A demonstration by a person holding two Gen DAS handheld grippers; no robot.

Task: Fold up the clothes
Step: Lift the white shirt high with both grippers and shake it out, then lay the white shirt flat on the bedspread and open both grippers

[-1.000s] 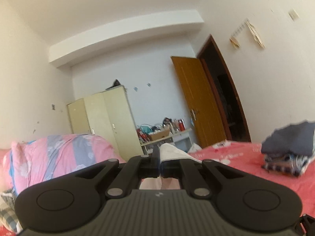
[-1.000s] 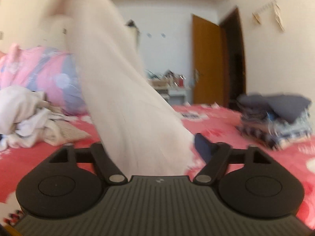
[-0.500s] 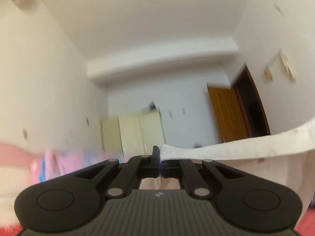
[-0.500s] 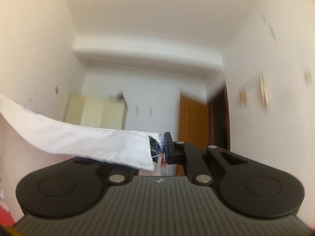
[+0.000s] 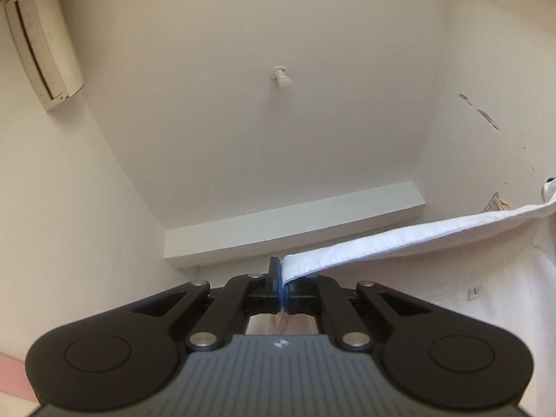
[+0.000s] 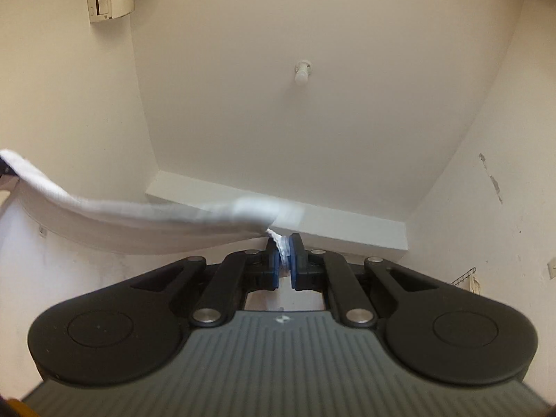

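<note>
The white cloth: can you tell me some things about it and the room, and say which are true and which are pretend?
1. Both grippers pinch the white cloth. True: the left gripper and the right gripper are shut on it.
2. The cloth lies on the floor. False: it hangs stretched in the air.
3. Both cameras look up at the ceiling. True.
4. The air conditioner is black. False: it is cream-white.

A white garment (image 5: 399, 239) is showing soft, matt woven cloth. The left gripper (image 5: 280, 290) is looking matt black plastic, its rivets shining metal.
</note>
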